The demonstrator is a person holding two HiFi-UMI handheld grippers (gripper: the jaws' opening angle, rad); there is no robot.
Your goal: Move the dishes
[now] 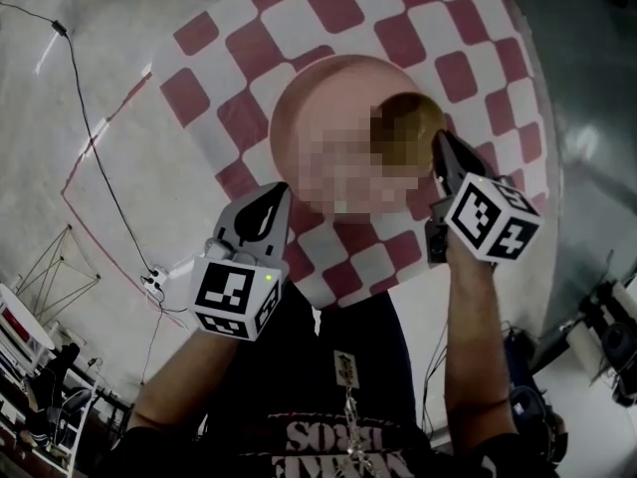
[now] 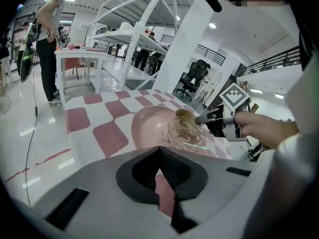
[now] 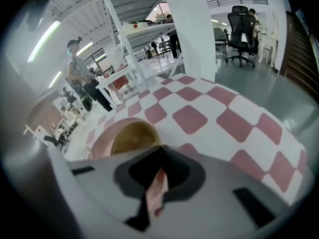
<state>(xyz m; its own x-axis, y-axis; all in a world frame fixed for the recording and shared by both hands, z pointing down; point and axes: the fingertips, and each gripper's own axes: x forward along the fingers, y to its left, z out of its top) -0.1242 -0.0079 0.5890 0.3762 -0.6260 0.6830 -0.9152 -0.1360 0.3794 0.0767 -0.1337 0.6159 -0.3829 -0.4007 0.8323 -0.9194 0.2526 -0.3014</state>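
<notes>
A large pink plate (image 1: pixel 304 118) lies on the red-and-white checked tablecloth (image 1: pixel 418 18). An amber bowl (image 1: pixel 403 127) sits on the plate's right side, and a clear glass dish (image 2: pixel 188 134) rests on the plate beside it. My right gripper (image 1: pixel 440 149) is shut with its tips on the amber bowl's right rim. In the right gripper view the bowl (image 3: pixel 133 136) runs under the closed tips of that gripper (image 3: pixel 160 148). My left gripper (image 1: pixel 275 195) is shut and empty, just short of the plate's near left edge. A mosaic patch hides the plate's middle.
The round table's edge (image 1: pixel 189 182) drops to a pale floor with a black cable (image 1: pixel 95 137) and red tape lines (image 1: pixel 85 152). White shelving (image 2: pixel 134 31), a small table, office chairs (image 2: pixel 192 78) and standing people (image 2: pixel 47 44) are farther off.
</notes>
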